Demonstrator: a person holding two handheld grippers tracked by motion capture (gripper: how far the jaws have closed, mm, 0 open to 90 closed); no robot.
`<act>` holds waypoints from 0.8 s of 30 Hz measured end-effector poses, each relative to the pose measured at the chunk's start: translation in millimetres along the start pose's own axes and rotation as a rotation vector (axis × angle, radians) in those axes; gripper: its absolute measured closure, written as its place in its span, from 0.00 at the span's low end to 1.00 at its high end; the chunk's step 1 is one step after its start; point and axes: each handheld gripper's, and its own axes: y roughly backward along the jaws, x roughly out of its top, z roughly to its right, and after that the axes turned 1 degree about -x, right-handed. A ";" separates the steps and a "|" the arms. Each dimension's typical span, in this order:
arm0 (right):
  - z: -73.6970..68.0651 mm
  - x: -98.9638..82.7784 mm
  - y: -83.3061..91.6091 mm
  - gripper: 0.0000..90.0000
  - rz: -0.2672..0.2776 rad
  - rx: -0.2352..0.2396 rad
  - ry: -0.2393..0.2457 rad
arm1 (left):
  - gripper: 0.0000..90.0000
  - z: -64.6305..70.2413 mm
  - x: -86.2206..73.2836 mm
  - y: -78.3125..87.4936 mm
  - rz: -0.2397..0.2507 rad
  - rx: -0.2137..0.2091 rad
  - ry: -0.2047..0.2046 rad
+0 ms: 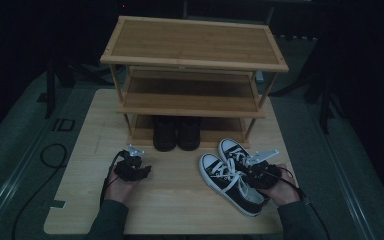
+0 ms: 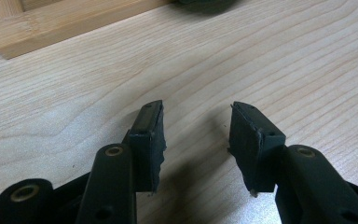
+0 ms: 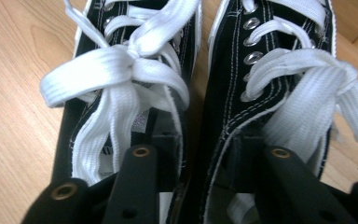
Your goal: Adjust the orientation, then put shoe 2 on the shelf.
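Two black canvas sneakers with white laces and toe caps lie side by side on the wooden table [image 1: 180, 210], at the front right: one nearer [image 1: 227, 182], one behind it [image 1: 235, 150]. My right gripper [image 1: 257, 172] is at their heel ends. In the right gripper view one jaw of that gripper [image 3: 200, 154] sits inside each sneaker [image 3: 121, 84] [image 3: 270, 56], with the two inner walls between the jaws; the pads stand slightly off those walls. My left gripper [image 1: 142, 172] hovers low over bare table at the front left, its jaws [image 2: 196, 126] wide apart with nothing between them.
A three-tier bamboo shoe rack [image 1: 195, 60] stands at the back of the table. A pair of dark boots [image 1: 176, 132] sits on its bottom shelf. The rack's base rail [image 2: 65, 23] lies just ahead of the left gripper. A black cable [image 1: 50, 155] loops on the floor at the left.
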 end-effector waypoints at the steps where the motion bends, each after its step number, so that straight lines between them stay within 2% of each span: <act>1: -0.5 1.1 -0.3 0.74 -0.001 0.001 -0.005 | 0.62 0.0 0.1 -0.2 0.002 -0.001 0.002; 3: -2.2 2.6 -0.7 0.73 -0.004 -0.011 0.004 | 0.62 0.0 0.1 -0.6 0.005 -0.001 0.003; 11: -2.5 3.6 -5.1 0.70 -0.014 -0.004 0.010 | 0.62 1.3 0.7 -1.3 0.006 0.007 -0.003; 13: -3.1 4.7 -6.7 0.75 -0.021 -0.006 0.010 | 0.61 1.1 0.6 -1.2 0.005 0.005 -0.003; 16: -2.6 4.9 -6.3 0.92 -0.021 0.007 0.013 | 0.62 0.4 0.5 -1.2 0.007 -0.001 -0.001; 24: 0.6 2.7 -4.1 0.95 0.006 0.020 -0.006 | 0.62 0.0 0.4 -1.1 0.008 -0.003 0.002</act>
